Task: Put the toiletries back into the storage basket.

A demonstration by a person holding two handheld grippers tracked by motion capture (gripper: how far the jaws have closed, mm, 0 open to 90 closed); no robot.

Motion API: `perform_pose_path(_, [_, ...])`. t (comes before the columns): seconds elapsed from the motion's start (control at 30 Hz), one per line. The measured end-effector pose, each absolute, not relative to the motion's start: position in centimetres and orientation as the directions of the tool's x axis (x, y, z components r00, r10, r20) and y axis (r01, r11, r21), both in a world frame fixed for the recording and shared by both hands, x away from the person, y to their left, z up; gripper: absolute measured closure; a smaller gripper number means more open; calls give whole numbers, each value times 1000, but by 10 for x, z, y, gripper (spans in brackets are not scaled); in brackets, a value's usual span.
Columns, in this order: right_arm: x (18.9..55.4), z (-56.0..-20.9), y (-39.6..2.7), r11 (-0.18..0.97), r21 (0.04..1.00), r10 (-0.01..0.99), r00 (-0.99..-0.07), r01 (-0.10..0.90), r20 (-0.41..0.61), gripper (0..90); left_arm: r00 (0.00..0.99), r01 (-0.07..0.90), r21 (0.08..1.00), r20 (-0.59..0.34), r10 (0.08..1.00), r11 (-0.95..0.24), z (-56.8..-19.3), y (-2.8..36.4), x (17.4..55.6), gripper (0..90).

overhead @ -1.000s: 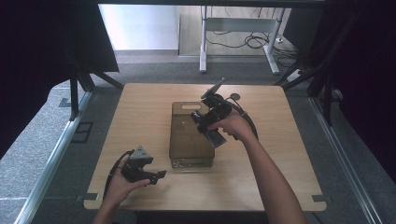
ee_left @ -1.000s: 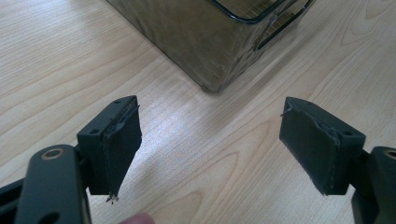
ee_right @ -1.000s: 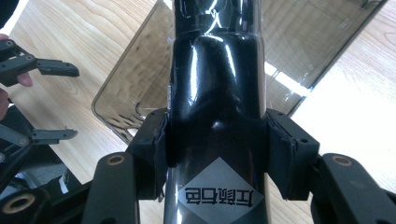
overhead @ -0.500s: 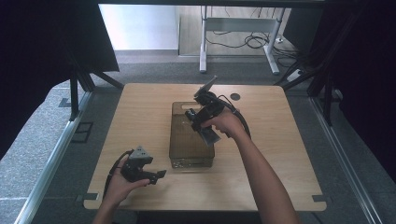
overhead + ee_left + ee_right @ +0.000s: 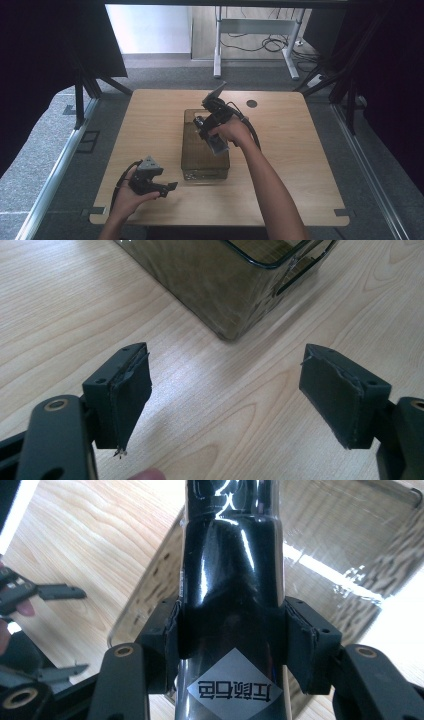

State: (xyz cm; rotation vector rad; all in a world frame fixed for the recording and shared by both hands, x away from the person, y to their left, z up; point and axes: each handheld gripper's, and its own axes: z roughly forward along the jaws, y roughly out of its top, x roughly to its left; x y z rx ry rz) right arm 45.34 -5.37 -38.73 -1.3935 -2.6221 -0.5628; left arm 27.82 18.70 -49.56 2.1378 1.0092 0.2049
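My right gripper (image 5: 230, 630) is shut on a glossy black bottle (image 5: 230, 565) with a silver diamond label, held above a clear brown-tinted plastic bin (image 5: 350, 570). In the high view the right gripper (image 5: 207, 125) hovers over the far half of the bin (image 5: 192, 165), which stands in the middle of the wooden table (image 5: 295, 160). My left gripper (image 5: 169, 188) rests low at the table's near left, open, holding nothing. From the left gripper view, its tips (image 5: 225, 390) point at the bin's near corner (image 5: 215, 285), a short way off.
A small dark round hole (image 5: 251, 103) sits in the tabletop at the far right. Bare wood lies on both sides of the bin. The left gripper (image 5: 70, 630) also shows at the left of the right gripper view. Desk legs and cables (image 5: 260, 45) stand beyond the table.
My right gripper has moved left with the bottle, from the bin's right edge to above its far half. The left gripper has stayed in place.
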Motion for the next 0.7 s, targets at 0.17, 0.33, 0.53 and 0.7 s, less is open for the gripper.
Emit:
perform_pose_path(0.17, [456, -393, -47, 507, 257, 776, -565, 823, 279, 458, 679, 598, 688, -162, 716, -411, -496, 187, 278, 212])
perform_pose_path(0.33, [458, -397, -44, 498, 247, 782, -554, 831, 286, 458, 677, 600, 688, -165, 717, -408, -496, 187, 279, 213])
perform_pose_path(0.53, [460, -399, -44, 480, 249, 791, -537, 841, 292, 458, 680, 597, 690, -166, 714, -409, -496, 187, 278, 213])
perform_pose_path(0.7, [460, -401, -42, 468, 243, 801, -524, 850, 290, 458, 682, 598, 688, -167, 712, -411, -496, 185, 278, 212])
